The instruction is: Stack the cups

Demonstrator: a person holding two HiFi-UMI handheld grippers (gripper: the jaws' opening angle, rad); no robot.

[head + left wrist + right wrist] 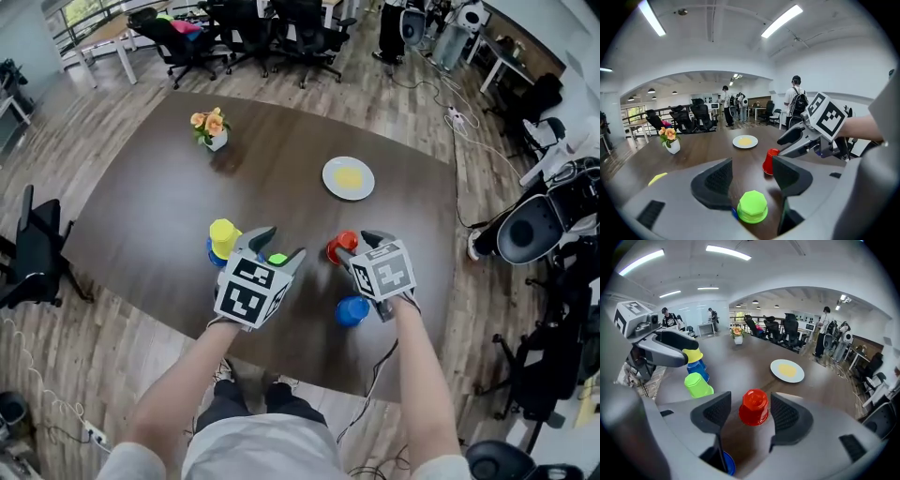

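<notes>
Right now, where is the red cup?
In the head view the red cup stands upside down right of centre, between the right gripper's open fingers, with the white plate beyond it.

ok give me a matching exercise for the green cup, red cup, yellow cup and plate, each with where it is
1 green cup
2 red cup
3 yellow cup
4 plate

a on a blue cup
b between the right gripper's open jaws
c beyond the cups, alone
d at the left gripper's open jaws

Pairs: 1-d, 2-b, 3-a, 4-c
</notes>
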